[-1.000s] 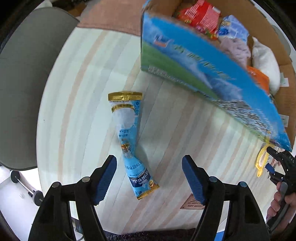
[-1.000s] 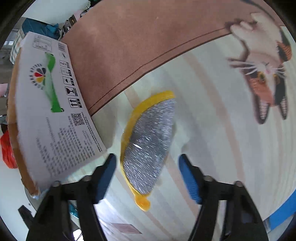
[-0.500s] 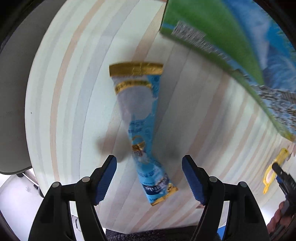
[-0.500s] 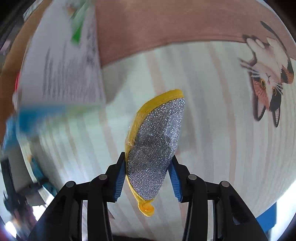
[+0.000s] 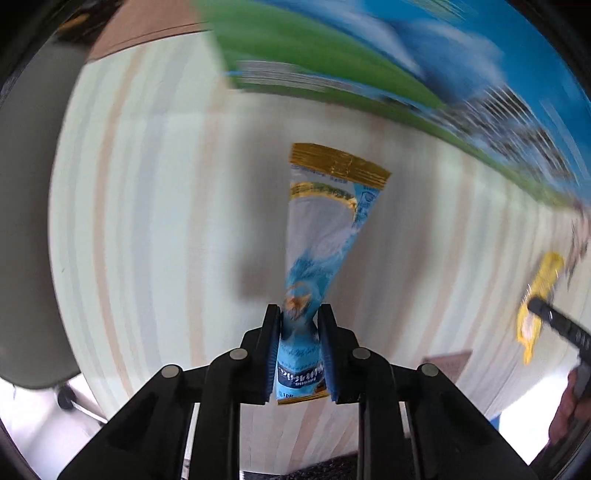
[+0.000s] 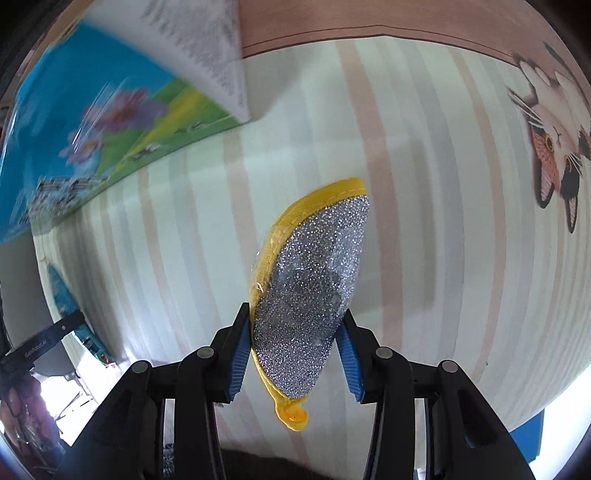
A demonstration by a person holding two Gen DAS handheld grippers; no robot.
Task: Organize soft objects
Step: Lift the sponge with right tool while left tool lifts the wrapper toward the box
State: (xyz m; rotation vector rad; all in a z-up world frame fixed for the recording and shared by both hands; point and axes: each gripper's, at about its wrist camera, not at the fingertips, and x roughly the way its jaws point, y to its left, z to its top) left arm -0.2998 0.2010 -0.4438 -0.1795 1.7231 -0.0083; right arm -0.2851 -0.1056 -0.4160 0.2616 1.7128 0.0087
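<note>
My left gripper (image 5: 299, 354) is shut on the lower end of a blue and gold snack packet (image 5: 325, 225), which is lifted above the striped table. My right gripper (image 6: 293, 354) is shut on a silver glitter scrub pad with a yellow rim (image 6: 310, 291), also held above the table. The pad shows small at the right edge of the left wrist view (image 5: 537, 299). The packet shows at the left edge of the right wrist view (image 6: 64, 291).
A printed cardboard box, blue and green (image 5: 406, 62), stands at the top of the left wrist view and at the upper left of the right wrist view (image 6: 110, 110). A brown mat (image 6: 369, 18) and a cat picture (image 6: 554, 122) lie beyond. A grey chair (image 5: 22, 221) is left.
My left gripper closed on the snack packet and lifted it. My right gripper, open a second ago, closed on the scrub pad and raised it; both views swung toward the box.
</note>
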